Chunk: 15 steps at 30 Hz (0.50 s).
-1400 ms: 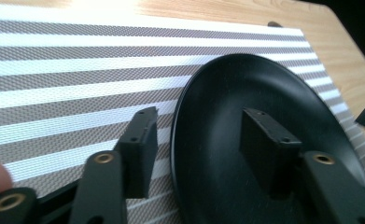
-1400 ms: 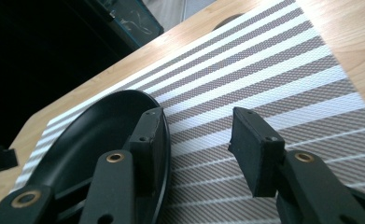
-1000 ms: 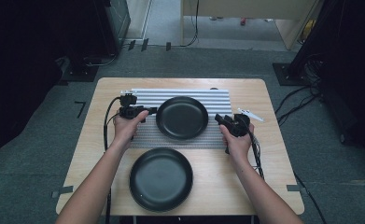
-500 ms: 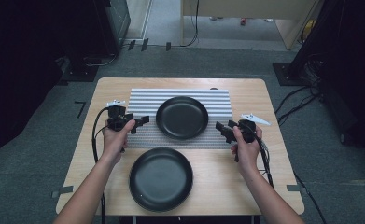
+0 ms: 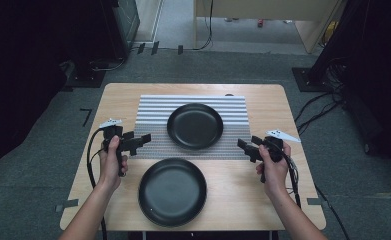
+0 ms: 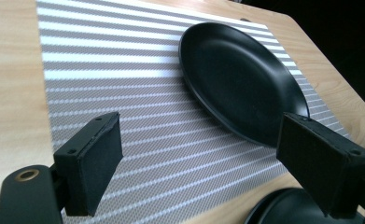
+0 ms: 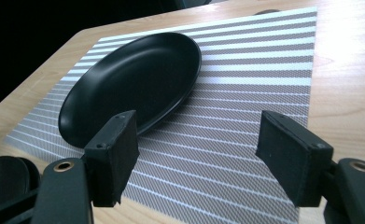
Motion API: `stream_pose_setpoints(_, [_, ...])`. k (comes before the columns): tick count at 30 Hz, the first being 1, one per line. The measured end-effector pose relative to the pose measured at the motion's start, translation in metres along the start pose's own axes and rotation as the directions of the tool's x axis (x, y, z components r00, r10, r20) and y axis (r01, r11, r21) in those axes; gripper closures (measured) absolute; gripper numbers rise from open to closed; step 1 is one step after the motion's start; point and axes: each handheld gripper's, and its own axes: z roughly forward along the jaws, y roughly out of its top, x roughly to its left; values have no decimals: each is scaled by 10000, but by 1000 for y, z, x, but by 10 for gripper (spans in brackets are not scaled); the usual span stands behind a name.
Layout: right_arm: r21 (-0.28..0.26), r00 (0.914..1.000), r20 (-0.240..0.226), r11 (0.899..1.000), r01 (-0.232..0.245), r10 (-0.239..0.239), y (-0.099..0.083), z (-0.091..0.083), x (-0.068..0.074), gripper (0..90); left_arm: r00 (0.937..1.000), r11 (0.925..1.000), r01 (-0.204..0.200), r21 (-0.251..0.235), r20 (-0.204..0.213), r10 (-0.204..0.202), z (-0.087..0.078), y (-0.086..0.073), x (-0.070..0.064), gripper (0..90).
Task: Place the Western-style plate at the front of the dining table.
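Note:
A black plate [image 5: 195, 126] rests on a grey-and-white striped placemat [image 5: 153, 112] in the middle of the table. A second black plate [image 5: 172, 191] lies on bare wood nearer the front edge. My left gripper [image 5: 143, 139] hovers at the mat's left front corner, open and empty, pointing right. My right gripper [image 5: 244, 146] is at the mat's right front corner, open and empty, pointing left. In the left gripper view, the gripper [image 6: 203, 163] faces the plate on the mat [image 6: 236, 79]. The right gripper [image 7: 199, 158] also faces that plate [image 7: 133, 79] in its own view, across the mat [image 7: 245, 93].
The wooden table [image 5: 278, 110] has bare strips left and right of the mat. Cables [image 5: 90, 160] trail from both grippers over the table's edges. Grey carpet, dark equipment and floor cables surround the table. The front plate's rim [image 6: 283, 210] shows low in the left gripper view.
Both grippers have drawn back from the edges of the plate on the mat, moving outward and toward the person. The plates have not moved.

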Motion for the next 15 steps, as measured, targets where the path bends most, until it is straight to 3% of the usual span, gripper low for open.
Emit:
stream_pose_setpoints(8, [200, 10000, 89, 9998, -12, 10, -9, -13, -9, 275, 9996, 9998, -19, -174, -265, 14, -17, -16, -1, 131])
stream_pose_setpoints(15, [208, 9997, 226, 9997, 99, -103, -14, -29, -15, 265, 9979, 9996, -275, 23, -585, 275, -25, -35, 0, 95])
